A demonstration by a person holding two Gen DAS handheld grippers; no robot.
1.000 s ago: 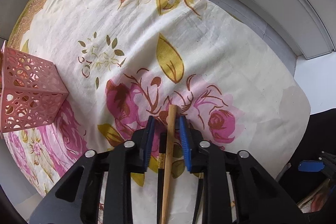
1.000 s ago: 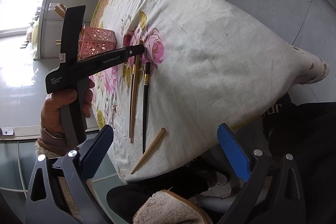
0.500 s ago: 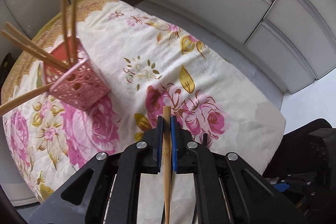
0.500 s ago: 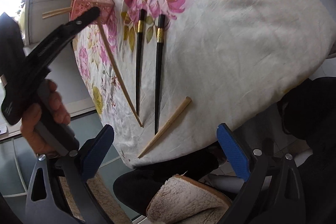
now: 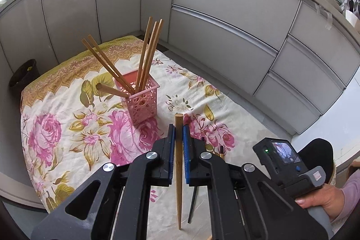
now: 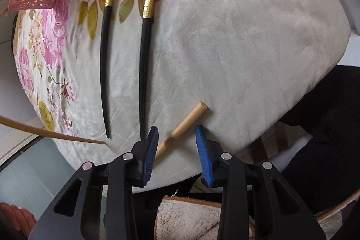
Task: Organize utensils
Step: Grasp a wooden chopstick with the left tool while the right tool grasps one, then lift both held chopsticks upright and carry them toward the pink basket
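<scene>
The left gripper [image 5: 178, 127] is clamped on a wooden chopstick [image 5: 179, 163], lifted above the cloth [image 5: 67, 118] near the pink holder [image 5: 141, 102]. The right gripper [image 6: 176, 138] is closing, its blue pads either side of a second wooden stick [image 6: 186, 123] lying aslant on the cloth, not yet pressing it. Two black chopsticks [image 6: 144, 55] lie beyond.

Table before me, draped in a floral cloth [image 6: 247, 42]. On it I count: one pink lattice holder [image 5: 141, 100], standing; two black gold-banded chopsticks [image 6: 145, 42], side by side; one wooden chopstick [image 6: 183, 126] near the edge.
</scene>
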